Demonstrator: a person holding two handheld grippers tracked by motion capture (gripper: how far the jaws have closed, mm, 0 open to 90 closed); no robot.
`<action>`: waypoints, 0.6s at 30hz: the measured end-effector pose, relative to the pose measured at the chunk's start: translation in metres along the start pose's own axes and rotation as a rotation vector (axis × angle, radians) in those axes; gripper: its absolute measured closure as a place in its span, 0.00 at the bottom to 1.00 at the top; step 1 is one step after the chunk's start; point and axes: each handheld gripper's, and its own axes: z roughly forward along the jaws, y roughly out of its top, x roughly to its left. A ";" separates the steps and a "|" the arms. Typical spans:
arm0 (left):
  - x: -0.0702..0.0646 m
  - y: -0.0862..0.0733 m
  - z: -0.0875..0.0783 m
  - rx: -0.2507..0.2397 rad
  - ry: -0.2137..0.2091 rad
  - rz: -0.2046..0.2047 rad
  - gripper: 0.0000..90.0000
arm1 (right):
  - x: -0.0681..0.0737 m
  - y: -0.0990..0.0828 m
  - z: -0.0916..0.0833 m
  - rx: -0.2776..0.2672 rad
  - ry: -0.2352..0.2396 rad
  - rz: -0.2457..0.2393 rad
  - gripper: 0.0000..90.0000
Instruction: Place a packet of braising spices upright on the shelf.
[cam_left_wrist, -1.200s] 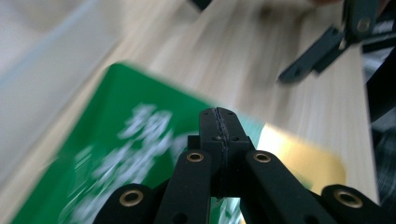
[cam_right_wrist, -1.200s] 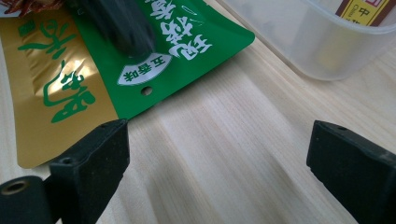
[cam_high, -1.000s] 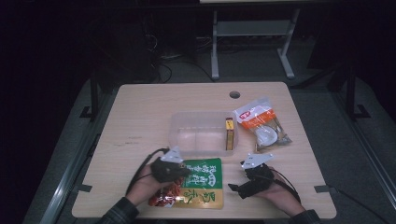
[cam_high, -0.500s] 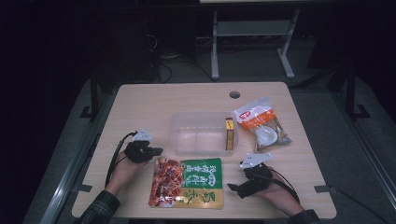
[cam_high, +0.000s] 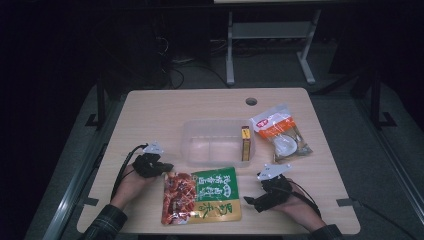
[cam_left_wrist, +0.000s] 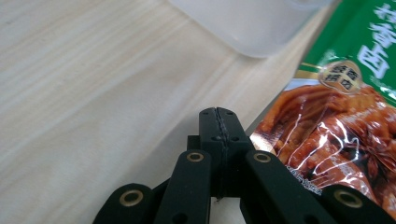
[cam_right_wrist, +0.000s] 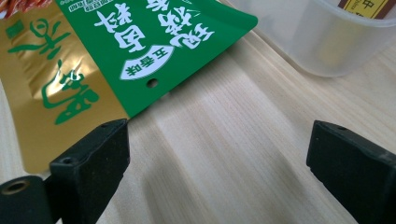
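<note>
Left tongs are pulling clear of the snack packet, leaving it lying flat on the counter.

The left tongs (cam_high: 161, 167), jaws pressed together on nothing, are now sitting just left of the flat green, gold and red foil snack packet (cam_high: 201, 195), having slid off it; the right tongs (cam_high: 251, 201), gaping wide and empty, are waiting just right of it. The clear plastic tub (cam_high: 218, 142) beyond is probably awaiting the packet.

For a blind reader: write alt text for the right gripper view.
The right tool hovers with jaws wide open over the bare wooden table. A green and gold snack packet lies at upper left, and a clear plastic container sits at upper right.
</note>
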 end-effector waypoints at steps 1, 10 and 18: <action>-0.002 -0.001 -0.001 0.001 -0.014 -0.004 1.00 | 0.000 0.000 0.000 0.000 0.000 -0.001 0.06; -0.021 -0.007 -0.007 0.023 -0.114 0.038 1.00 | 0.000 0.000 -0.001 -0.002 0.002 0.003 0.06; -0.043 0.005 -0.010 -0.039 -0.189 0.072 0.62 | 0.000 0.000 0.000 0.002 0.002 0.006 0.06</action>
